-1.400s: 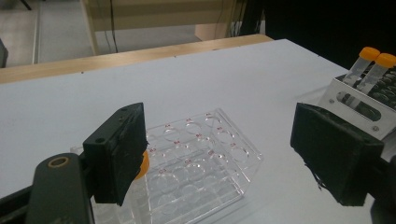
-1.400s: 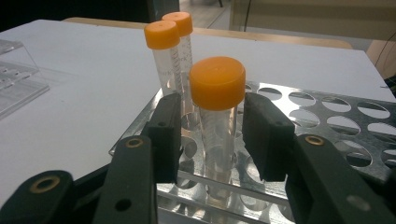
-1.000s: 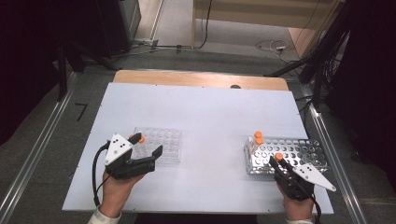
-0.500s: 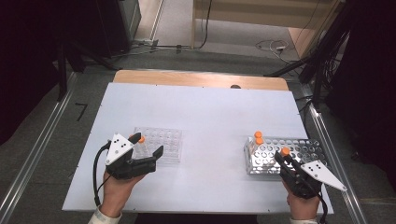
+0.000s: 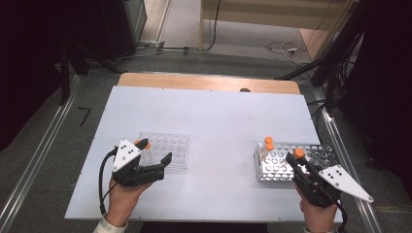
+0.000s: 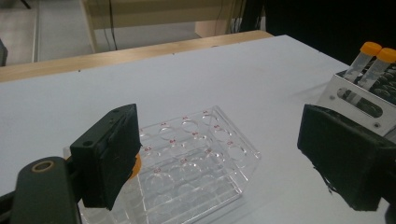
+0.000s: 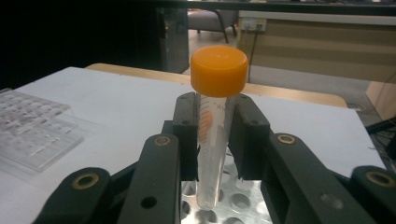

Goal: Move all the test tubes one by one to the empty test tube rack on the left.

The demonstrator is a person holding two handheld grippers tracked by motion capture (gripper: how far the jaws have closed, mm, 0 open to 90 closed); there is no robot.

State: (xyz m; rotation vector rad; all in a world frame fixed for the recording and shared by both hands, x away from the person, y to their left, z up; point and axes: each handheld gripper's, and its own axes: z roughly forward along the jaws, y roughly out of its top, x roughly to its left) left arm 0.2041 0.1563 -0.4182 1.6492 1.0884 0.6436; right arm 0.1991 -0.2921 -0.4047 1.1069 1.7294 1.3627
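Soft overhead light, dark surroundings

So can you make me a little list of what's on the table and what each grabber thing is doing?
table: white top
clear rack: on the left, one orange-capped tube at its near-left corner
metal rack: on the right, two orange-capped tubes standing in its far-left corner
left hand-held gripper: jaws open, nothing between them, by the clear rack
right hand-held gripper: shut on a tube, above the metal rack's holes

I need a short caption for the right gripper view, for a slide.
Right gripper shut on an orange-capped tube, held upright above the metal rack.
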